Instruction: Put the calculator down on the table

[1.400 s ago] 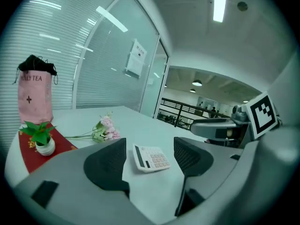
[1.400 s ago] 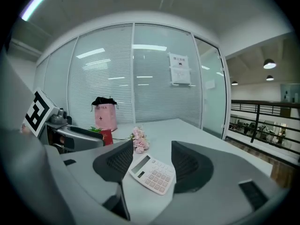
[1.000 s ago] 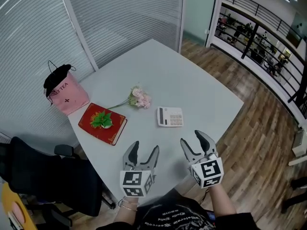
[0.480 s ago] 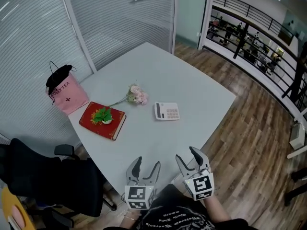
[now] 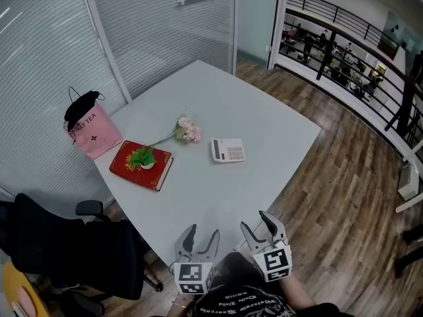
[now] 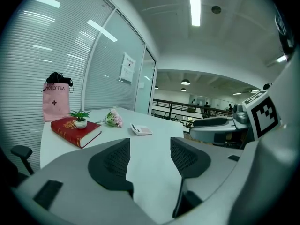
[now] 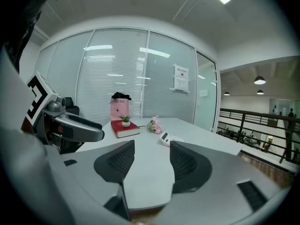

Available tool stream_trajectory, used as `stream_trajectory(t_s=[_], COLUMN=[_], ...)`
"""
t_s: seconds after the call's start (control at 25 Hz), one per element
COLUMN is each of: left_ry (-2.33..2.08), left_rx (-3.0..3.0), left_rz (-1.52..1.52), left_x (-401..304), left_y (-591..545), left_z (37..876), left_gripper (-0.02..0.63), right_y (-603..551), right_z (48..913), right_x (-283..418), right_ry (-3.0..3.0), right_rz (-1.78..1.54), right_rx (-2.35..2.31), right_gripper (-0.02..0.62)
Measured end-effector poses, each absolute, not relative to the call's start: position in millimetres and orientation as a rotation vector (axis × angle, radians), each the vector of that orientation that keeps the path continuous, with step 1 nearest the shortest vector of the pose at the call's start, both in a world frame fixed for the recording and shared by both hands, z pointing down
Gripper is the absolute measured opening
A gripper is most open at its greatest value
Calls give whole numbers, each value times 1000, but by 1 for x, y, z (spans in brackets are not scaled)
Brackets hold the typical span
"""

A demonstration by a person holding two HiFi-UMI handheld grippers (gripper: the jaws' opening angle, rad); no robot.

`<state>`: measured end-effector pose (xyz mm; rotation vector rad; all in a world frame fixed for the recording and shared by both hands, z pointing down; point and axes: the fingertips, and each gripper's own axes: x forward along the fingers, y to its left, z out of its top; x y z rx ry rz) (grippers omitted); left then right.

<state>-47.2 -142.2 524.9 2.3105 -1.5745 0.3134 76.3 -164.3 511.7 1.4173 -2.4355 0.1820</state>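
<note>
Calculator (image 5: 227, 150) lay on the tabletop (image 5: 264, 127); your left tongs (image 5: 203, 232), just narrowing, and right tongs (image 5: 255, 220) gaped empty.

Pale grey table (image 5: 268, 127), bearing calculator (image 5: 227, 150), pink flowers (image 5: 188, 131), red book (image 5: 141, 166), pink bag (image 5: 92, 133)

Blinded glass walls (image 5: 152, 32) back a pale tabletop (image 5: 264, 117). Wood floor (image 5: 350, 177) runs to a black railing (image 5: 357, 35), beyond it perhaps a lower hall. A strip light (image 6: 194, 6) overhead.
</note>
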Motion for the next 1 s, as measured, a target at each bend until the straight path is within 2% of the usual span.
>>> stream_trajectory(t_s=[0.16, 0.36, 0.4, 0.48, 0.6, 0.68, 1.0], left_ry=[-1581, -1571, -1576, -1601, -1635, -1652, -1614], left_rx=[2320, 2328, 2321, 2312, 2318, 2326, 2351], left_rz=[310, 301, 291, 268, 273, 290, 237], left_x=[-45, -41, -42, -43, -44, -44, -40], left_y=[-139, -137, -137, -138, -139, -138, -137], left_z=[522, 521, 520, 516, 511, 511, 508], left_gripper=[284, 282, 271, 180, 95, 30, 20], right_y=[-160, -157, -157, -157, -158, -156, -150], right_z=[510, 512, 512, 509, 502, 501, 504], right_x=[75, 72, 72, 71, 71, 70, 56], right_ry=[-2438, -2440, -2444, -2458, -2473, -2482, -2474], right_rz=[169, 166, 154, 117, 90, 93, 75], right_rx=[1414, 1400, 1396, 1394, 1415, 1406, 1335], right_gripper=[214, 208, 193, 148, 23, 9, 6])
